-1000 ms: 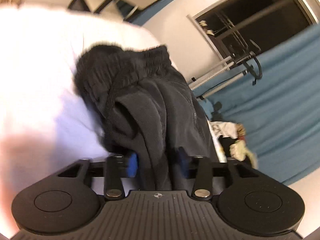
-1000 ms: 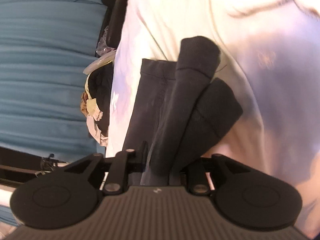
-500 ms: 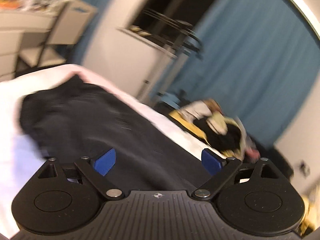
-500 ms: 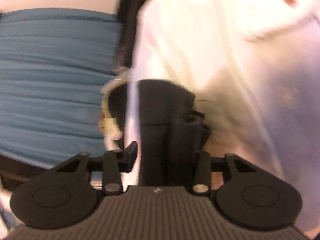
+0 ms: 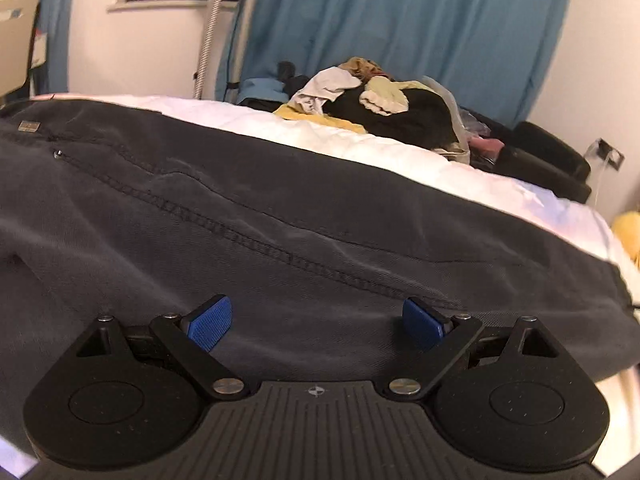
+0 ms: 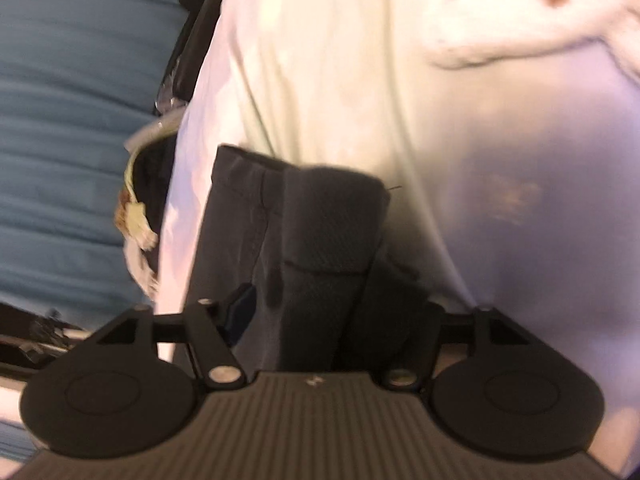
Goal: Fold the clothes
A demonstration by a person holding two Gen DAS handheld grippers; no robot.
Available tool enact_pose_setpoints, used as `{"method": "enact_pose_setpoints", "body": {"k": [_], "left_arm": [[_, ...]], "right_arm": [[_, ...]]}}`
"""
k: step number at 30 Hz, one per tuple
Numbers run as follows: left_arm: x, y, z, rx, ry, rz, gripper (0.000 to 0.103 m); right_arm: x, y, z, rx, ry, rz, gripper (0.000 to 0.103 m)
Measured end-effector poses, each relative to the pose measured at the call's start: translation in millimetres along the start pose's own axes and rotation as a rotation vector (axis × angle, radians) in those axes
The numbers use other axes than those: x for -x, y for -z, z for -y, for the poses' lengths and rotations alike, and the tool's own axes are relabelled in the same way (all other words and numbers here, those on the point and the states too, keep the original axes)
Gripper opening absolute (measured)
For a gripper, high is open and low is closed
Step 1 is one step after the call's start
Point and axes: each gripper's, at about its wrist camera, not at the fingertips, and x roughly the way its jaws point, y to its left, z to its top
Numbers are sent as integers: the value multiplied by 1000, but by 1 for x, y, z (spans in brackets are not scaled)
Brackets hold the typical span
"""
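PROGRESS: dark trousers (image 5: pixel 280 208) lie lengthwise on white bed (image 5: pixel 400 148), cuff end doubled over, folding unfinished; unsorted clothes pile (image 5: pixel 372 100) remains | MATERIAL: heavy twill, raised stitched seams, ribbed cuffs | LEFT: left gripper (image 5: pixel 316 322) spread wide, empty | RIGHT: right gripper (image 6: pixel 336 312) opening, cuff fabric between jaws.

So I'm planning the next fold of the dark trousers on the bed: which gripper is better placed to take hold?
Probably the right gripper: the dark trousers sit bunched between its opening jaws. The left gripper is wide open over flat cloth.
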Motion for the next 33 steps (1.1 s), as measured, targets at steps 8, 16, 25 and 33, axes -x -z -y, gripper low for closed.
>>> {"method": "enact_pose_setpoints", "body": {"k": [8,16,25,33], "left_arm": [[-2,5,13,-52,-38,35,99],[-9,15,29,-146,-96,34,103],[18,14,27,-118,-161,71,103],[81,0,8,37,-211,215,103]], "right_arm": [[20,8,-41,170,-92,167,23],[7,4,-18,113,19,94,20],[34,43,-83,449,-54,283,18],[46,109,-144,684,-164,366,15]]}}
